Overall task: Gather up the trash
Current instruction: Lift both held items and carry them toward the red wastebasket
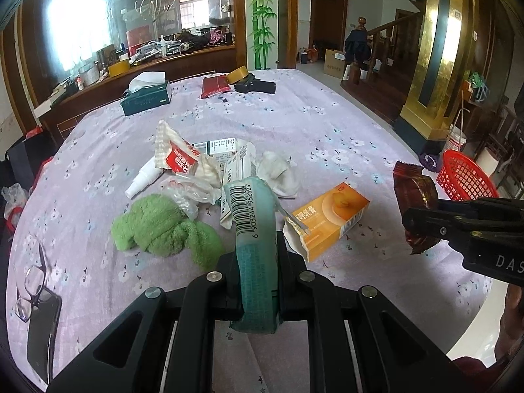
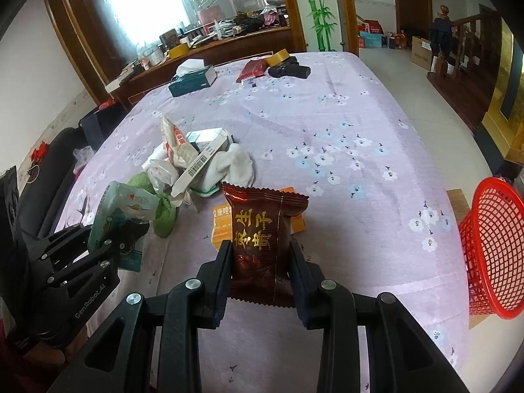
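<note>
My left gripper [image 1: 257, 255] is shut on a teal tissue packet [image 1: 253, 229] with a barcode, held above the table; it also shows in the right wrist view [image 2: 124, 216]. My right gripper [image 2: 258, 255] is shut on a brown snack wrapper [image 2: 260, 229], also seen in the left wrist view [image 1: 414, 196]. A trash pile lies mid-table: an orange box [image 1: 330, 217], white cartons [image 1: 235, 160], a red-and-white wrapper [image 1: 178, 155], crumpled tissue [image 1: 278, 170], a plastic bag [image 1: 186, 193]. A red mesh basket [image 2: 491, 249] stands off the table's right edge.
A green cloth [image 1: 163, 229], a white spray bottle [image 1: 142, 180], glasses [image 1: 31, 285] and a dark phone [image 1: 42, 321] lie on the purple floral tablecloth [image 1: 327, 124]. A tissue box [image 1: 145, 96], red pouch [image 1: 214, 85], tape roll [image 1: 239, 73] and black item [image 1: 257, 86] sit at the far end.
</note>
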